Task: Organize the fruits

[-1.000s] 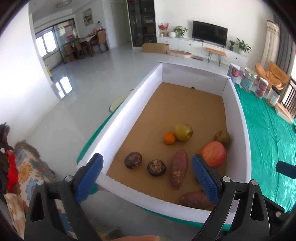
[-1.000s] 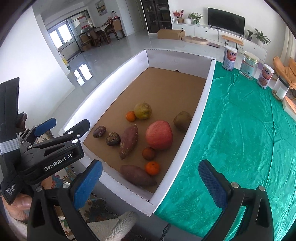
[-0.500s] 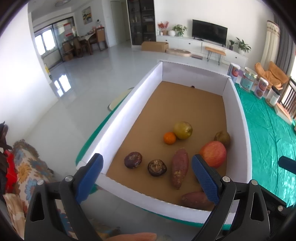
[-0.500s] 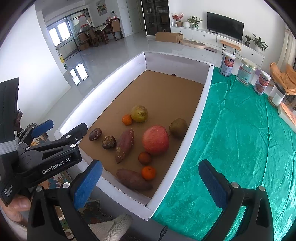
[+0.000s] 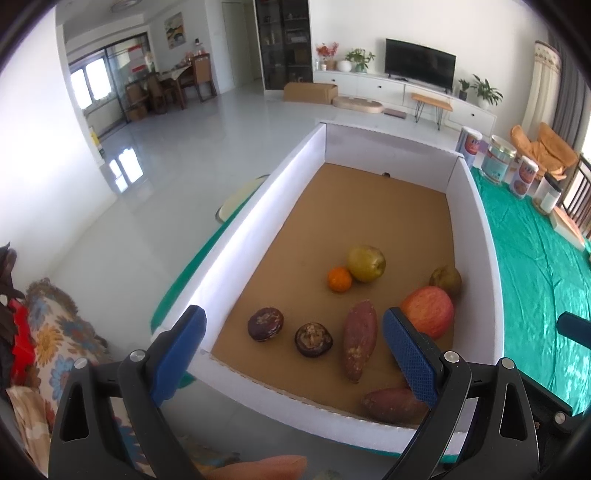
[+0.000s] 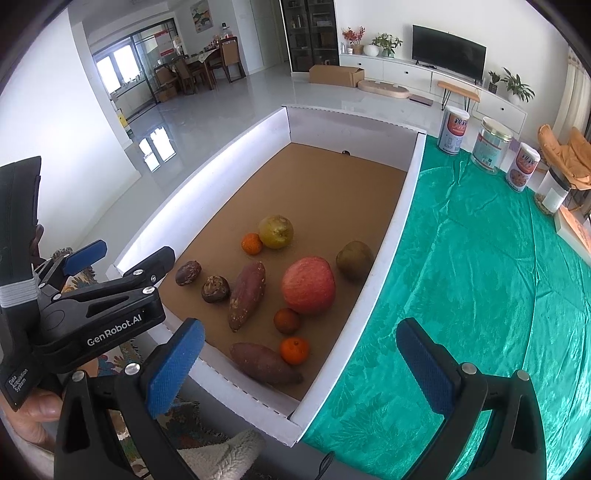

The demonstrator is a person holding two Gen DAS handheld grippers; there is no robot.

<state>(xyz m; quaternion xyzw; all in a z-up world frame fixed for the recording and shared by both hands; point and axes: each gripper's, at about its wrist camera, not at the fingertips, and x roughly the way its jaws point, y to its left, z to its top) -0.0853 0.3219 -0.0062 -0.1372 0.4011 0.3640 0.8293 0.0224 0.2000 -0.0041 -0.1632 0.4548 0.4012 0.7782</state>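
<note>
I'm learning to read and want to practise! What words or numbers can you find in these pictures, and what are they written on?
"GenRobot.AI": white letters on the side of the left gripper, seen from the right wrist.
"Data Acquisition System": tiny white print lower on that gripper's body.
Red-labelled cans on the green tablecloth: print too small and blurred to read.
Clear jar between them: label unreadable.
Red signs on the far glass doors: too blurred.

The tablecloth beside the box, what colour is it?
Shiny green tablecloth with a faint leaf pattern, clearest in the right wrist view.
</note>
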